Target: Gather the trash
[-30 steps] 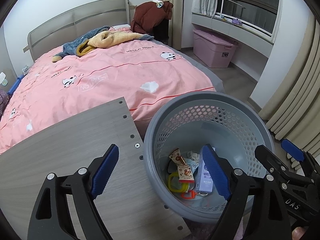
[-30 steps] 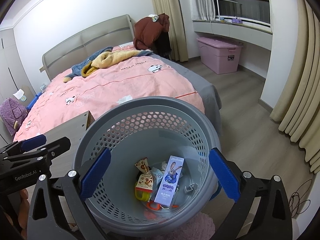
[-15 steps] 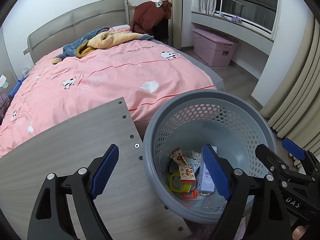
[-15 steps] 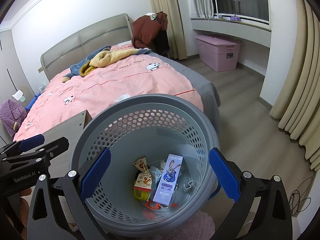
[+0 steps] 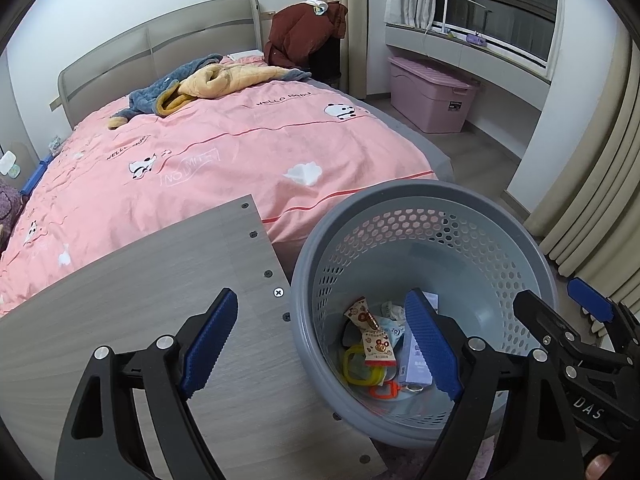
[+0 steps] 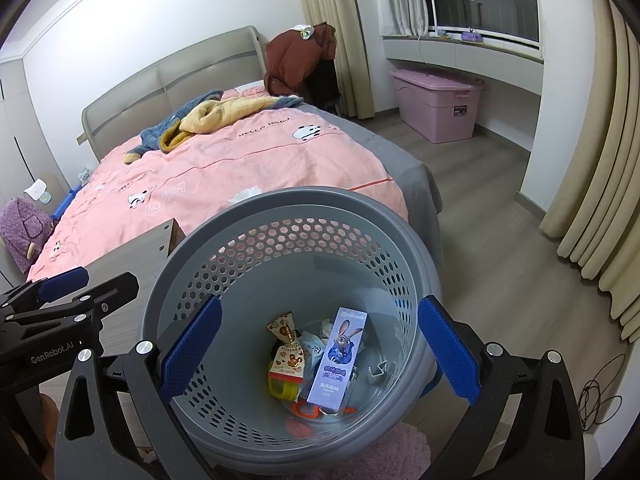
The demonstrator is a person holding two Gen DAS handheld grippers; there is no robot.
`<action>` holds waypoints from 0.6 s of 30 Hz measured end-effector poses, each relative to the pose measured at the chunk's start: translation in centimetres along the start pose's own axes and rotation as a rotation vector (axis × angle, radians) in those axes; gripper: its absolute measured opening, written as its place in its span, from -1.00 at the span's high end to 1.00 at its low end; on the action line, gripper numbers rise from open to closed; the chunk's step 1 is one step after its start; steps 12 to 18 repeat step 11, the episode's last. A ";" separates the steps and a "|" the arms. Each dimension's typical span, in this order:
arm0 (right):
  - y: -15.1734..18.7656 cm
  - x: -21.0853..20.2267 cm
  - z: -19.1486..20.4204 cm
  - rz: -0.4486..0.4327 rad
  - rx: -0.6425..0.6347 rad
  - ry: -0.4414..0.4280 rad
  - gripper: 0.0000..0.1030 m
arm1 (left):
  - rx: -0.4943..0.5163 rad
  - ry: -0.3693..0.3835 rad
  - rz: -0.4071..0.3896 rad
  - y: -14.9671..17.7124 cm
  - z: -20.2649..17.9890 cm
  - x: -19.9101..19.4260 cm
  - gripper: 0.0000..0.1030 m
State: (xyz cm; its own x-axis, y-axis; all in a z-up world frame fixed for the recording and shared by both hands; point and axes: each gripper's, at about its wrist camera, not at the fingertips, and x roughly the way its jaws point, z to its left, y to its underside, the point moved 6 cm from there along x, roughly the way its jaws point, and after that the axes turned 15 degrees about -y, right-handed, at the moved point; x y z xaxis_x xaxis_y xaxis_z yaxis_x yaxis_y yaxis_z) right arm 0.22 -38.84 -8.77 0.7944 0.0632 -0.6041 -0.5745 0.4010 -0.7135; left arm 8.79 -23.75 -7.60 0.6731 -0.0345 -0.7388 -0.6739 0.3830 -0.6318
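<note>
A: Where does the trash stand?

B: All of it lies at the bottom of the grey perforated basket [image 6: 288, 216], which sits on the floor just beside the corner of a wooden board [image 5: 132, 300] at the foot of the bed [image 5: 224, 152].

A: What is in there?

B: A purple carton with a cartoon rabbit [image 6: 338, 360] leans across the middle of the bottom. Left of it is a snack wrapper with a twisted top [image 6: 286, 350], lying over a yellow ring-shaped piece [image 6: 282, 390]. An orange plastic piece [image 6: 306, 410] pokes out under the carton's near end, and a small pale wrapper [image 6: 314, 346] sits between the snack wrapper and the carton. A small clear bit lies right of the carton; I cannot tell what it is.

A: And the 2 grippers?

B: The left gripper [image 5: 318, 340] has its blue pads wide apart with nothing between them; 1 pad is over the board, the other over the basket's inside. The right gripper [image 6: 320, 348] is spread just as wide, empty, its pads framing the basket's opening from above without touching the rim.

A: Anything on the bed?

B: A white crumpled tissue [image 5: 302, 172] lies on the pink cover near the foot edge, and blue and yellow bedding [image 5: 200, 84] is bunched toward the headboard. A pink storage box [image 5: 432, 98] stands on the floor under the window ledge.
</note>
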 end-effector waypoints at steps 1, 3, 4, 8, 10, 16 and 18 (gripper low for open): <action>0.0 0.0 0.0 0.000 0.000 0.000 -0.88 | 0.001 0.000 0.000 0.0 0.0 0.0 -0.59; 0.0 0.0 0.0 0.000 0.000 -0.001 -0.88 | 0.001 -0.002 -0.001 0.0 0.0 0.0 -0.59; 0.0 0.1 0.1 0.000 -0.001 -0.001 -0.88 | 0.001 -0.002 -0.001 0.0 0.0 -0.1 -0.59; 0.0 0.1 0.0 0.000 -0.001 -0.002 -0.88 | -0.001 -0.004 -0.001 0.0 0.0 -0.1 -0.59; 0.0 0.1 0.1 0.000 -0.001 -0.001 -0.88 | -0.002 -0.003 -0.001 -0.1 0.0 -0.2 -0.59; 0.1 0.2 0.1 0.000 -0.001 -0.002 -0.88 | -0.003 -0.003 0.000 -0.1 0.0 -0.2 -0.59; 0.1 0.2 0.1 0.000 -0.001 -0.002 -0.88 | -0.003 -0.003 0.000 -0.1 0.0 -0.2 -0.59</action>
